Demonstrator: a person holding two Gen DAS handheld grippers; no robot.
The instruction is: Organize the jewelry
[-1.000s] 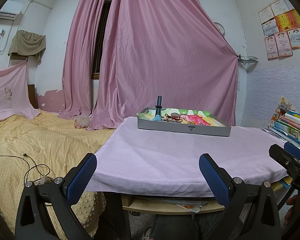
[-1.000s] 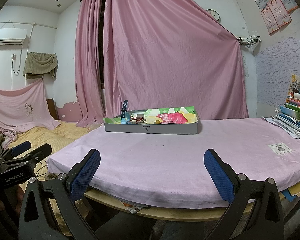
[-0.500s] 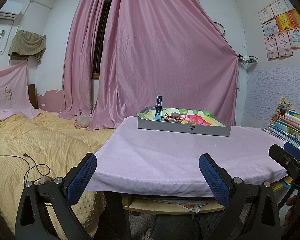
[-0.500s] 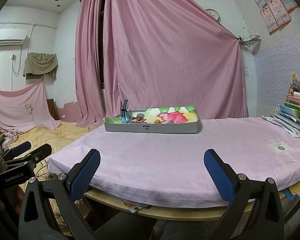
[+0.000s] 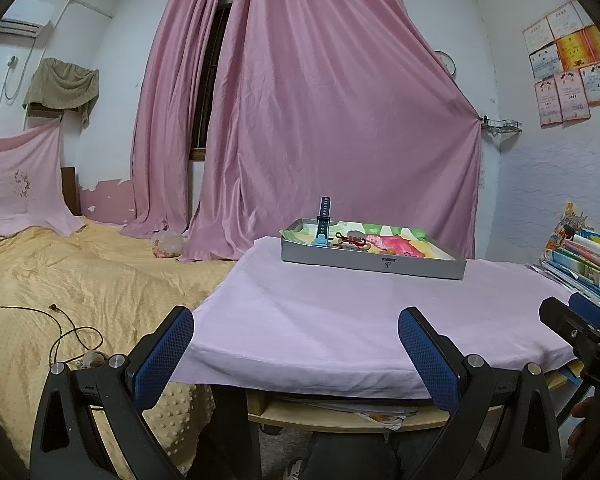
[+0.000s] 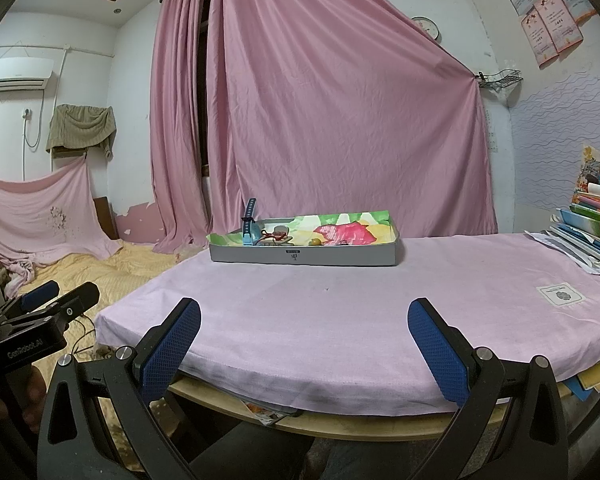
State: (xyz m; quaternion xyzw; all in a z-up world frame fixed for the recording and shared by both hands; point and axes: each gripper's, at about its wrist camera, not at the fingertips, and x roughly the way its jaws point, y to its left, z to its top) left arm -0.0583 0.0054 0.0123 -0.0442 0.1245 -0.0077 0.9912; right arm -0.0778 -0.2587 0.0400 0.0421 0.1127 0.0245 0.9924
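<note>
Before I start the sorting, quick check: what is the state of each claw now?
Left claw: open, holding nothing.
Right claw: open, holding nothing.

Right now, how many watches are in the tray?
1: a blue watch at the left end of the gray tray, its strap sticking upright. Small items beside it are hard to identify, and the tray wall may hide others.

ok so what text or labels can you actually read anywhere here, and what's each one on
"GenRobot.AI": on the body of the left claw, seen from the right wrist view.
"DA", cut off by the frame edge: on the right claw, in the left wrist view.
Small dark label on the front wall of the gray tray: too small to read.
Wall certificates: blurred.
White patch on the tablecloth: unreadable.
</note>
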